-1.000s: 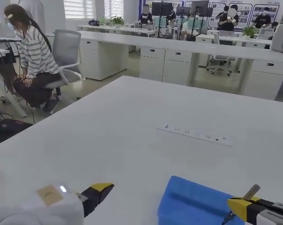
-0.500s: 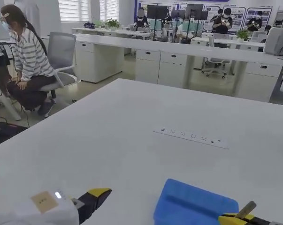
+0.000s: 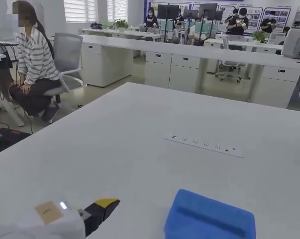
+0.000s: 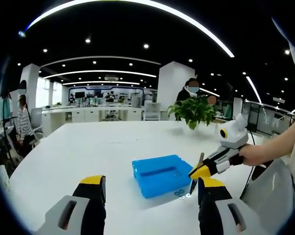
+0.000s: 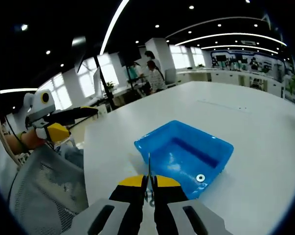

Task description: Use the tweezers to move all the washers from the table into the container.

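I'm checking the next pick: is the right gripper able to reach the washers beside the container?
Probably yes: the right gripper holds the tweezers tip-down close above the washers, with nothing between.

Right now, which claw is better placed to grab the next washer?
Right. The right claw is shut on the tweezers, tip beside the washers lying on the table by the container. The left claw is open and holds nothing.

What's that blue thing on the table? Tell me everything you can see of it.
The blue container is a shallow, roughly square tray with rounded corners, apparently glossy plastic. It sits flat, open side up, on the white table. One silver washer lies inside it. More washers lie on the table just beside one corner, where the tweezers point down.
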Action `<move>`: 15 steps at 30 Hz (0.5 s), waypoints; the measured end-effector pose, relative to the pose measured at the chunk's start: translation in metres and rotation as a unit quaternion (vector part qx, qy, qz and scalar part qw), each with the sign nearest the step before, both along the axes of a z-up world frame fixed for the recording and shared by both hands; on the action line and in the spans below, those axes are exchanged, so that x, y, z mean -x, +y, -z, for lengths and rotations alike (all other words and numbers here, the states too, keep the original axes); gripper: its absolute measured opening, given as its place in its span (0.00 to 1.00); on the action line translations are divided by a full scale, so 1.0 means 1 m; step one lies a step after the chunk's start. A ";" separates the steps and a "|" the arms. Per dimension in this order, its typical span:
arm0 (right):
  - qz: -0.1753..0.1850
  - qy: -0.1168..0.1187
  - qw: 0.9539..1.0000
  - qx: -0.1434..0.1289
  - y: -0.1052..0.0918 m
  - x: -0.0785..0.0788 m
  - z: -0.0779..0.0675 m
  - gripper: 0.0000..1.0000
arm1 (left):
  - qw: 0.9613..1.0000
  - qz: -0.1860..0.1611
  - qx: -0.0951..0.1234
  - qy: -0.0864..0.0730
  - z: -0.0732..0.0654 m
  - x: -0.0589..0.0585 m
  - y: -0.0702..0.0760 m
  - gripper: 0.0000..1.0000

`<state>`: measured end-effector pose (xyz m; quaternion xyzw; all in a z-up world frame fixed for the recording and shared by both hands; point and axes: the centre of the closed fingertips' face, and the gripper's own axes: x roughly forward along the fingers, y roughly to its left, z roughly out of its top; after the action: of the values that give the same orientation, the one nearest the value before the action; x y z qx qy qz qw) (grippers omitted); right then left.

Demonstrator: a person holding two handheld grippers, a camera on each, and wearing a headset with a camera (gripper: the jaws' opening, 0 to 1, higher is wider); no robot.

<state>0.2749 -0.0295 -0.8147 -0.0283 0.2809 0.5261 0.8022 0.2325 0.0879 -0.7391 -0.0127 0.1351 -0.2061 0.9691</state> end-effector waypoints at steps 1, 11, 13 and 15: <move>-0.001 -0.001 1.000 0.002 0.000 0.000 0.001 0.03 | 1.000 0.000 -0.001 0.000 0.000 0.000 0.000 0.78; -0.008 -0.007 1.000 0.015 0.001 0.001 0.007 0.03 | 1.000 0.000 -0.003 0.003 0.001 0.000 0.001 0.78; -0.010 -0.003 1.000 0.010 0.002 0.002 0.007 0.03 | 1.000 0.001 -0.003 0.003 0.001 0.000 0.000 0.78; -0.012 -0.005 1.000 0.012 0.003 0.003 0.007 0.03 | 1.000 0.002 -0.005 0.002 0.001 0.000 0.000 0.78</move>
<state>0.2714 -0.0270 -0.8217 -0.0434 0.2829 0.5320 0.7969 0.2322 0.0877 -0.7404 -0.0079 0.1384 -0.2070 0.9685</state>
